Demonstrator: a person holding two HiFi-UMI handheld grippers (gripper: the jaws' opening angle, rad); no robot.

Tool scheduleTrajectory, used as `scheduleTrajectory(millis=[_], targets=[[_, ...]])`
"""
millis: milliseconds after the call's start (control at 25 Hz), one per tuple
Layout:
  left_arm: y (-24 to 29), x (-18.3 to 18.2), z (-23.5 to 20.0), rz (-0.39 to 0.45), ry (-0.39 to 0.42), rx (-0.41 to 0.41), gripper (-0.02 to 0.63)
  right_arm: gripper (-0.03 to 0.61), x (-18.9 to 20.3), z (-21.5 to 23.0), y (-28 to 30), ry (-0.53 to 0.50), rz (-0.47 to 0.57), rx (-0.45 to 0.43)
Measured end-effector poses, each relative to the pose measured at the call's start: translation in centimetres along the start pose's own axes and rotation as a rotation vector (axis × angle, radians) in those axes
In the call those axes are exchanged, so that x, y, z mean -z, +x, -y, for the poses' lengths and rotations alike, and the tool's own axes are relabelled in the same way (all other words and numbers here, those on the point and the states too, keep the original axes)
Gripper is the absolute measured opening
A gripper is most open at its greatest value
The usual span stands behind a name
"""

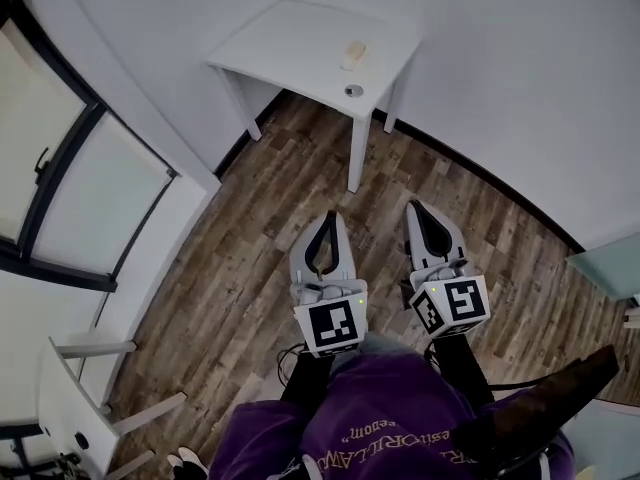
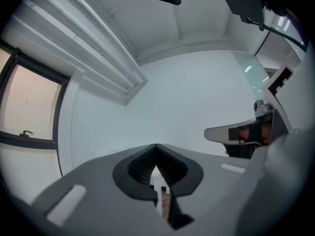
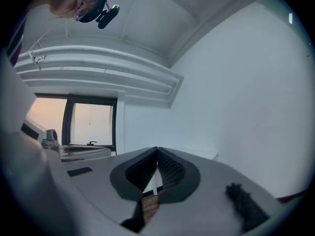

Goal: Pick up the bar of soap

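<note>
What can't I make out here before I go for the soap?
Bar of soap: head view, too small to judge its shape.
Soap again: both gripper views, blocked by the shut left claw and right claw.
Round object near the table edge: head view, too small to identify.

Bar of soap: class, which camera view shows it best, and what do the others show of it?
The head view: the bar of soap lies in plain sight on the white table. Both gripper views show none of it.
</note>
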State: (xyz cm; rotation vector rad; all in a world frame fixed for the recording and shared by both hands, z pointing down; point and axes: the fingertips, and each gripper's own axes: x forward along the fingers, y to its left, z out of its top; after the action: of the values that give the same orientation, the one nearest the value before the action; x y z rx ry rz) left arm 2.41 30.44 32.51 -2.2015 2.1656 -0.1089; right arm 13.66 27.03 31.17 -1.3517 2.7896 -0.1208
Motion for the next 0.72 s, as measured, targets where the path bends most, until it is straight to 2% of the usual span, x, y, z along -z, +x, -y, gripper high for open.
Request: scheduleTrajectory(millis=[120, 280, 440, 600, 720], targets=[[2.0, 0.1, -0.4, 0.001, 0.012, 0.005, 0.006, 0.008, -0.2, 0.9, 2.0, -0.002, 0.003, -0.005], [4.3, 0.7, -0.8, -0.019, -0.034, 0.022, 0.006, 0.008, 0.4, 1.9, 4.2, -0.001, -0.002, -0.003], [7.7, 1.1, -2.6, -0.016, -0.006, 0.001, 0.006, 0.008, 0.4, 3.1, 7.4, 0.002, 0.018, 0.017], [11.9, 1.1, -4.2, -0.016, -0.04, 0.049, 0.006, 0.008, 0.2, 4.1, 11.4, 0.004, 0.018, 0.035], [15.1, 1.0, -5.4, -0.028, -0.031, 0.052, 0.006, 0.008, -0.1, 5.2, 14.3, 0.003, 0.02, 0.052]])
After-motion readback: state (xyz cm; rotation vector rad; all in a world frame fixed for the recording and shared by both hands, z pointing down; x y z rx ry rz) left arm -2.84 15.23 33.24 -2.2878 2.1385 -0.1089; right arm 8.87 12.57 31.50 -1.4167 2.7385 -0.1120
